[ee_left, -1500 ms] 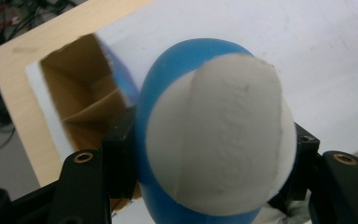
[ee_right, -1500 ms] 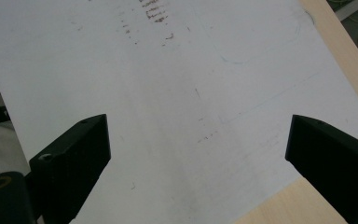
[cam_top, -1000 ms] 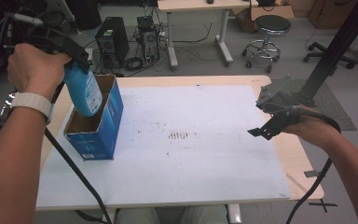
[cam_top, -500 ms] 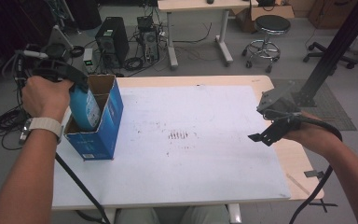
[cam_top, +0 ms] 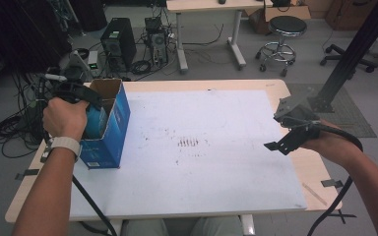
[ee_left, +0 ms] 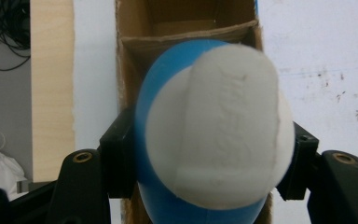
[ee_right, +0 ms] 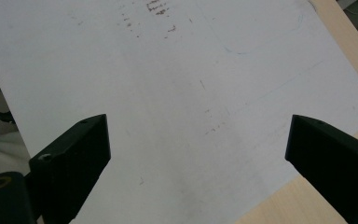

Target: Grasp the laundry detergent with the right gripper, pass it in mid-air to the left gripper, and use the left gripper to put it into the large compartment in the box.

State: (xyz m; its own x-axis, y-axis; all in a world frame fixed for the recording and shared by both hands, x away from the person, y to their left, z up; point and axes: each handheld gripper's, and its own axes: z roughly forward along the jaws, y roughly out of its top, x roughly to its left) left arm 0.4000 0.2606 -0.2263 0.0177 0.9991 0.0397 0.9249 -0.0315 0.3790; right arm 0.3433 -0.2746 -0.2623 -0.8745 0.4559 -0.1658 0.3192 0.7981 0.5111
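At the frame's left edge of the tabletop point(cam_top: 216, 196) stands the open blue box point(cam_top: 109, 129); your left tongs point(ee_left: 209, 163) grasp a blue-and-white bottle point(ee_left: 213, 140) over it. At right, your right tongs point(ee_right: 200, 154) are released.

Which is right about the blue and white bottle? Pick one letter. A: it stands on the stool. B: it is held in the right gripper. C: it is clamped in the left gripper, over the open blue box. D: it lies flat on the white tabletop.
C: the left gripper is shut on the bottle, with the open blue box right beneath it; the right gripper is open and empty.
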